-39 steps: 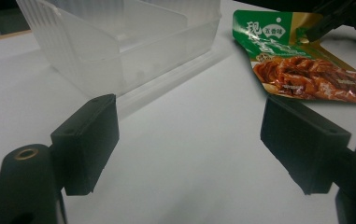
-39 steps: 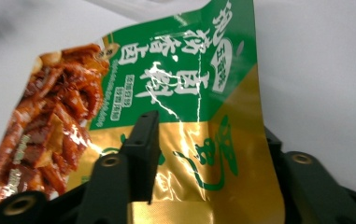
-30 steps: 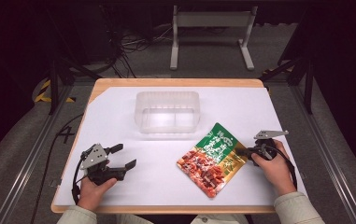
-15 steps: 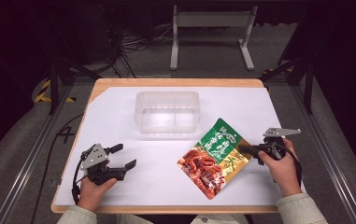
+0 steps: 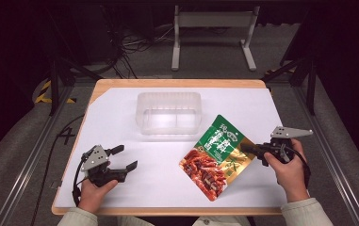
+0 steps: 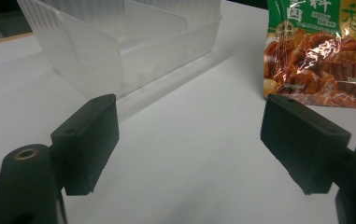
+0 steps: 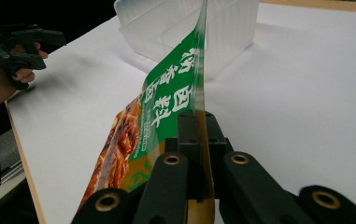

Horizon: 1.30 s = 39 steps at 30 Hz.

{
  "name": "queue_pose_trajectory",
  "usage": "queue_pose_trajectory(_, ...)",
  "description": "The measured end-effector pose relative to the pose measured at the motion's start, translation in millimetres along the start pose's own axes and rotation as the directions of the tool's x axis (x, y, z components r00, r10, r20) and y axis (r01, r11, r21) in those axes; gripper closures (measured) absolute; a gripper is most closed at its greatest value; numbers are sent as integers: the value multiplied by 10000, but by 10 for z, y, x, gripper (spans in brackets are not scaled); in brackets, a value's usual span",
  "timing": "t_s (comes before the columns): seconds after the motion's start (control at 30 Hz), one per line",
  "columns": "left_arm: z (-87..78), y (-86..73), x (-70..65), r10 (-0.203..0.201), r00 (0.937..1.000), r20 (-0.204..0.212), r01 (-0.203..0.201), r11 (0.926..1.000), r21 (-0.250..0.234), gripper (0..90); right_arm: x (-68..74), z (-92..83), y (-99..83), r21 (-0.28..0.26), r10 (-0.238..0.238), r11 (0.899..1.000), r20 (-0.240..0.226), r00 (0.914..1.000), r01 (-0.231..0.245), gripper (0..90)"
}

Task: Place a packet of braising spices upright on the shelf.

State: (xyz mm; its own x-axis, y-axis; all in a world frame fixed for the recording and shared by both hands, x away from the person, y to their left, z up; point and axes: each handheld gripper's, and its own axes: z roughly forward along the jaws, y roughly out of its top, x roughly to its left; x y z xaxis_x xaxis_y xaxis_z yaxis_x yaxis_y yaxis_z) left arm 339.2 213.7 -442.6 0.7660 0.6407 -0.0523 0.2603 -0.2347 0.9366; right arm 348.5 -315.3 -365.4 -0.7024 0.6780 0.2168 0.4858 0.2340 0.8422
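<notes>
A green and red food pouch (image 5: pixel 215 155) hangs tilted over the white sheet, right of centre. My right gripper (image 5: pixel 247 148) is shut on its right edge and holds it off the table. In the right gripper view the pouch (image 7: pixel 166 107) stands on edge between the closed jaws of my right gripper (image 7: pixel 196 122). A clear plastic container (image 5: pixel 168 113) with a divider sits behind the pouch, empty. My left gripper (image 5: pixel 124 158) rests at the front left of the table, jaws wide open and empty. In the left gripper view the container (image 6: pixel 119 42) and the pouch (image 6: pixel 320 56) lie ahead of it.
A white sheet (image 5: pixel 120 117) covers the wooden table (image 5: pixel 177 84). Beyond the far edge stand a white metal frame (image 5: pixel 212 28) and cables on the floor. Dark rails run along both sides of the table.
My right gripper has risen and drawn to the right with the pouch, lifting its right edge off the sheet. The left gripper has kept still.
</notes>
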Motion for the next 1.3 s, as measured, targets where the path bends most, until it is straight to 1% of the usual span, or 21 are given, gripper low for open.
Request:
queue_pose_trajectory(0.1,1,0,0,1,10000,3,-1,10000,-3,201,83,-30,56,-39,-295,9996,30,9996,295,900)
queue_pose_trajectory(0.2,-1,2,2,44,10000,-1,-44,10000,-10,201,165,-70,119,-221,-405,9990,-229,9989,400,900)
queue_pose_trajectory(0.27,-2,2,1,42,10000,-14,-42,10000,-5,201,222,-99,159,-287,-501,9984,-324,9982,492,900)
queue_pose_trajectory(0.33,-2,2,1,50,10000,-15,-50,10000,-8,201,241,-109,172,-309,-516,9982,-358,9980,505,900)
queue_pose_trajectory(0.4,-2,3,1,44,10000,-22,-44,10000,-2,201,310,-142,216,-406,-640,9973,-523,9966,619,900)
queue_pose_trajectory(0.57,-4,3,0,47,10000,-54,-47,10000,31,201,433,-201,304,-530,-999,9939,-555,9934,970,900)
queue_pose_trajectory(0.6,-4,1,-3,-10,10000,-51,11,10000,14,201,463,-222,336,-600,-1015,9934,-636,9928,977,900)
queue_pose_trajectory(0.8,-2,-1,-3,-62,10000,-34,62,10000,6,201,526,-285,437,-699,-1144,9917,-905,9893,1083,900)
queue_pose_trajectory(0.9,-2,0,1,23,10000,-57,-23,10000,28,201,564,-315,477,-694,-1258,9904,-909,9879,1197,900)
queue_pose_trajectory(1.0,1,1,3,69,9999,-83,-68,10000,63,202,597,-344,528,-680,-1280,9901,-805,9885,1227,900)
queue_pose_trajectory(1.17,2,0,5,72,9999,-84,-71,9999,82,202,559,-389,604,-738,-1139,9913,-670,9912,1089,900)
queue_pose_trajectory(1.2,5,-2,4,19,10000,-88,-18,10000,74,202,550,-395,614,-763,-1107,9915,-657,9917,1056,900)
queue_pose_trajectory(1.3,7,-2,5,23,10000,-82,-22,9999,103,202,504,-419,657,-857,-906,9927,-673,9936,847,900)
